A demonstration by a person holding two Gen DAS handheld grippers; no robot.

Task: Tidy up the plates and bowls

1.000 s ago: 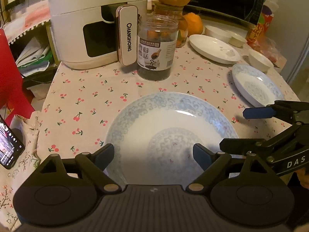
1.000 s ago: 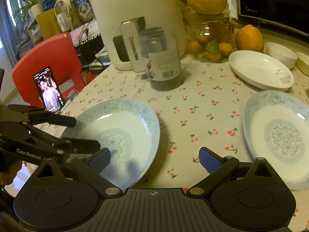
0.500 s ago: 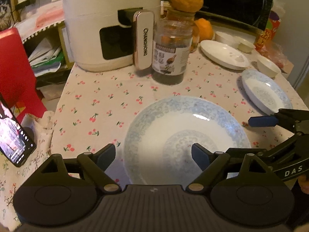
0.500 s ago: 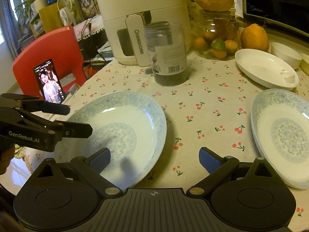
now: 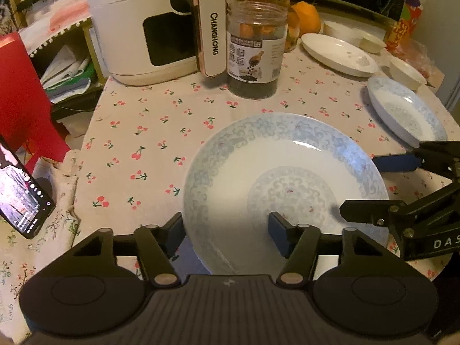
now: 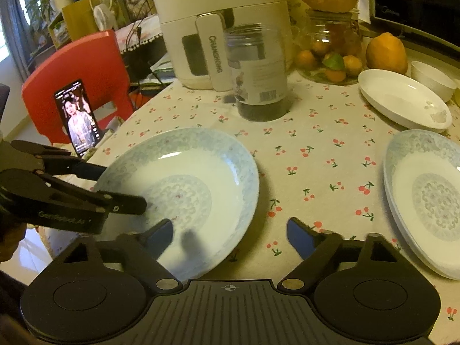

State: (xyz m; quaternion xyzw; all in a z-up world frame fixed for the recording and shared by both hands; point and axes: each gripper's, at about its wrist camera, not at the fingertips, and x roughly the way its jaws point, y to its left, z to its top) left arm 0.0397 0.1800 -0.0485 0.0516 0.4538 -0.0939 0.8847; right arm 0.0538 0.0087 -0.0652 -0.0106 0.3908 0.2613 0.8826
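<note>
A large blue-patterned plate (image 5: 284,184) lies on the cherry-print tablecloth, also in the right wrist view (image 6: 187,189). My left gripper (image 5: 227,233) is open and straddles the plate's near-left rim, one finger outside, one over the inside. My right gripper (image 6: 230,235) is open and straddles the plate's right rim. A second blue-patterned plate (image 5: 405,112) lies to the right (image 6: 425,195). A white plate (image 5: 339,54) and small white bowls (image 5: 406,72) sit at the back right.
A white air fryer (image 5: 161,26) and a dark jar (image 5: 256,49) stand behind the plate. Oranges and a fruit jar (image 6: 333,49) stand at the back. A phone (image 5: 20,192) lies by the table's left edge, near a red chair (image 6: 77,69).
Both grippers have moved in toward the large plate and now straddle its rim from opposite sides. The plate itself has not visibly moved on the cloth.
</note>
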